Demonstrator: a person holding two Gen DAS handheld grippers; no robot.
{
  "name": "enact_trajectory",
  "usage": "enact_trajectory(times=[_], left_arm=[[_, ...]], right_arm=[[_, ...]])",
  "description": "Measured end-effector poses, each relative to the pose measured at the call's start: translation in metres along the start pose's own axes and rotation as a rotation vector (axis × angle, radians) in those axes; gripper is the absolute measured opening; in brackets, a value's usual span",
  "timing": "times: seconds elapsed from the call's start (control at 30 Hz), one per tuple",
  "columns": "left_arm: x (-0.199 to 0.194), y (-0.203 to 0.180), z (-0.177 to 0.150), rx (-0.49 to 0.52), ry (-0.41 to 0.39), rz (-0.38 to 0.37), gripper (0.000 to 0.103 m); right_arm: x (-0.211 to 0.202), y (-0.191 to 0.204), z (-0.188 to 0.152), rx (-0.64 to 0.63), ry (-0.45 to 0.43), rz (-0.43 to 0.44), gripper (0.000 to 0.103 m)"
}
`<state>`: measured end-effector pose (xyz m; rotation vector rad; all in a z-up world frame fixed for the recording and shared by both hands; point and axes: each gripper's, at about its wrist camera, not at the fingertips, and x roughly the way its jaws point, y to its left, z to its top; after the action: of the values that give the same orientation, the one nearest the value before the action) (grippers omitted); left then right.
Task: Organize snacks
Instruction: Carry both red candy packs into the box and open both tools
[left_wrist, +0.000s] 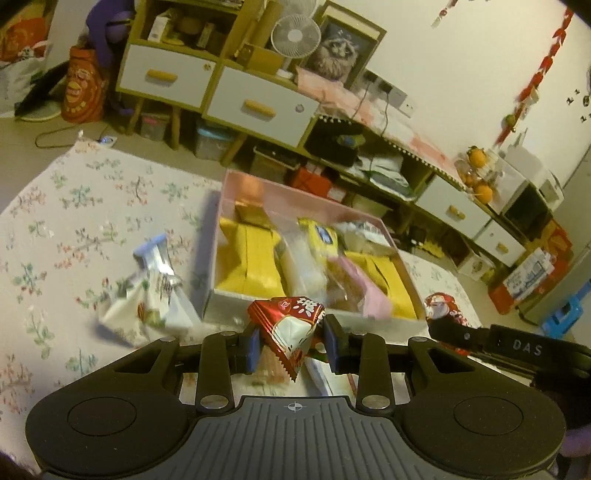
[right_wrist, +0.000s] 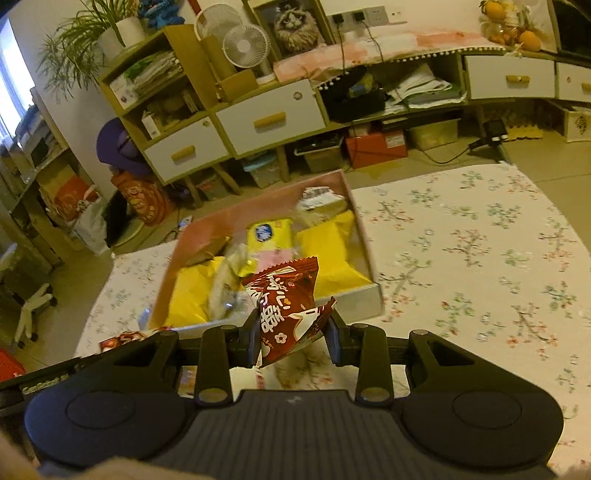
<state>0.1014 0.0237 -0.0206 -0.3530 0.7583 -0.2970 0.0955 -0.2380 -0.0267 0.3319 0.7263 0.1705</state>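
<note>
My left gripper (left_wrist: 293, 341) is shut on a red and white snack packet (left_wrist: 291, 328), held just short of the near wall of the pink box (left_wrist: 229, 299). That box holds yellow packets (left_wrist: 255, 262) and several other wrapped snacks. My right gripper (right_wrist: 293, 341) is shut on a dark red snack packet (right_wrist: 288, 306), lifted in front of the same pink box (right_wrist: 364, 295). In the left wrist view the other gripper (left_wrist: 454, 330) reaches in from the right, holding its red packet (left_wrist: 441, 306). A white and silver packet (left_wrist: 147, 295) lies on the floral cloth (left_wrist: 74, 221) left of the box.
More snack wrappers lie on the cloth under my left gripper (left_wrist: 325, 376) and at the box's near left corner (right_wrist: 122, 338). Beyond the table stand low cabinets with white drawers (left_wrist: 255, 107), a small fan (right_wrist: 245, 46), storage bins on the floor and oranges (left_wrist: 478, 184) on the sideboard.
</note>
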Motion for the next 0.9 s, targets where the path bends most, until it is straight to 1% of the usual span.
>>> enact_trajectory(times=[0.17,0.4,0.57,0.73,0.9], left_arm=[[0.017,-0.007,0.017,0.009,-0.023,0.006,0.031],[0.049,-0.022,0.047,0.044,-0.039,0.054,0.031],[0.075,-0.026,0.066,0.041,-0.047,0.064,0.031],[0.103,-0.026,0.077,0.051,-0.043,0.093,0.031],[0.124,-0.024,0.08,0.038,-0.03,0.108,0.032]], right_arm=[[0.007,0.006,0.006,0.007,-0.014,0.019,0.031],[0.025,0.008,0.021,0.016,-0.037,0.029,0.032],[0.041,0.007,0.027,0.005,-0.034,0.029,0.032],[0.052,0.006,0.031,-0.01,-0.034,0.025,0.032],[0.058,0.006,0.035,-0.024,-0.033,0.021,0.032]])
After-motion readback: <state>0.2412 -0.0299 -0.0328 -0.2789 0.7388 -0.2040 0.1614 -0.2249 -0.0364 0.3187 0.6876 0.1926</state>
